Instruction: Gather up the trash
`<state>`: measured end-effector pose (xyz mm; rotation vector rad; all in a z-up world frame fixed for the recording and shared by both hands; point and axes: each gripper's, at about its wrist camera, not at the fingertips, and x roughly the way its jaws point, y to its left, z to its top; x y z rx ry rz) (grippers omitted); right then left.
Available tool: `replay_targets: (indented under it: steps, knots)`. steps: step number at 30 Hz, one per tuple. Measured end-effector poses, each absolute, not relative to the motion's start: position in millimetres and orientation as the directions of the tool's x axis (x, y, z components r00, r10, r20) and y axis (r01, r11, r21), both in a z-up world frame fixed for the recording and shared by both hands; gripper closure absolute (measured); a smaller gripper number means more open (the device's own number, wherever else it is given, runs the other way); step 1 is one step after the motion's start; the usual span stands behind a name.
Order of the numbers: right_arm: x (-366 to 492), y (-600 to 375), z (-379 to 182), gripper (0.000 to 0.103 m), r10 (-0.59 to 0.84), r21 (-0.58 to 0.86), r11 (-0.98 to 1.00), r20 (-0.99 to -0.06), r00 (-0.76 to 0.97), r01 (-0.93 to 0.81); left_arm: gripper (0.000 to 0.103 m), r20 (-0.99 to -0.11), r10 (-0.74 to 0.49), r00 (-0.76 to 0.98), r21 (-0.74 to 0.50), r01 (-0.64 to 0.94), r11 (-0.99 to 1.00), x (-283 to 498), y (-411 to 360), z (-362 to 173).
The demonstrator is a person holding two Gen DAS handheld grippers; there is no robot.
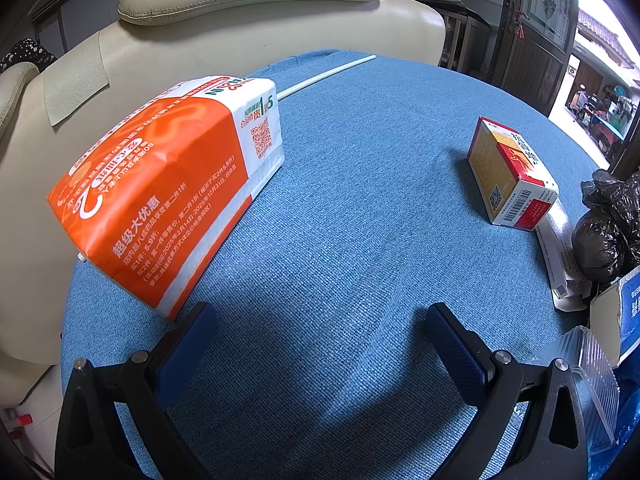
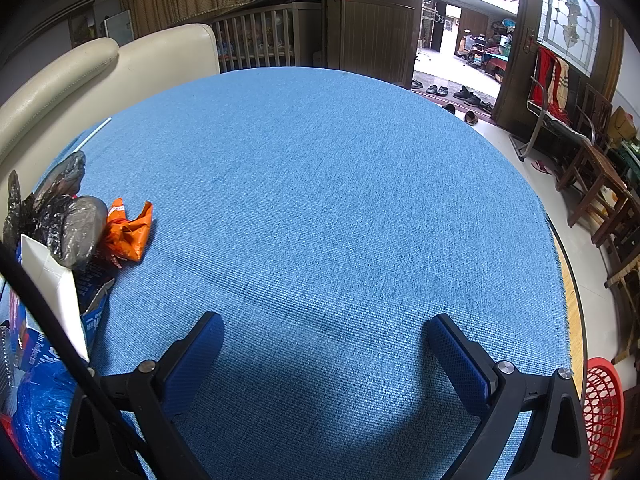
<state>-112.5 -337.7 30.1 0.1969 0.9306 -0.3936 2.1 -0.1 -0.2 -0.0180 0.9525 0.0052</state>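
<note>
In the left wrist view an orange and white paper bag (image 1: 168, 184) lies on the blue tablecloth (image 1: 340, 200), just ahead and left of my open, empty left gripper (image 1: 320, 328). A red, yellow and white box (image 1: 510, 172) stands to the right, with a white strip (image 1: 558, 256) beside it. A white straw (image 1: 328, 76) lies at the far edge. My right gripper (image 2: 326, 336) is open and empty over bare cloth (image 2: 320, 200). To its left lie a crumpled orange wrapper (image 2: 128, 232), a black plastic bag (image 2: 60, 216) and a white carton (image 2: 56, 284).
A cream leather sofa (image 1: 240, 12) stands behind the table. A black bag (image 1: 608, 232), clear plastic tray (image 1: 588, 372) and blue packaging (image 1: 630, 304) crowd the right edge in the left wrist view. A red mesh basket (image 2: 604, 412) sits on the floor right of the table; chairs (image 2: 600, 184) stand beyond.
</note>
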Motion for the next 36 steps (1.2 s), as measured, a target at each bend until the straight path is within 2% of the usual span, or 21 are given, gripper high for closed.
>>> replay_targets:
  steps: [4,16,36]
  knots:
    - [-119.1,-341.8,37.4,0.000,-0.228,0.013,0.909,-0.823,0.521,0.417,0.000,-0.817,-0.009,0.576,-0.009,0.004,1.000,-4.3,3.8,2.7]
    - [-212.3,-304.3,90.9,0.000,-0.178,0.077,0.938,-0.733,0.657,0.339,0.000,-0.741,-0.098,0.665,-0.085,0.052,0.995,-86.1,2.5,65.2]
    - [-294.5,-244.7,95.7,0.000,-0.096,0.155,0.947,-0.696,0.712,0.280,0.000,-0.728,-0.159,0.667,-0.081,0.147,0.986,-146.3,-25.1,85.4]
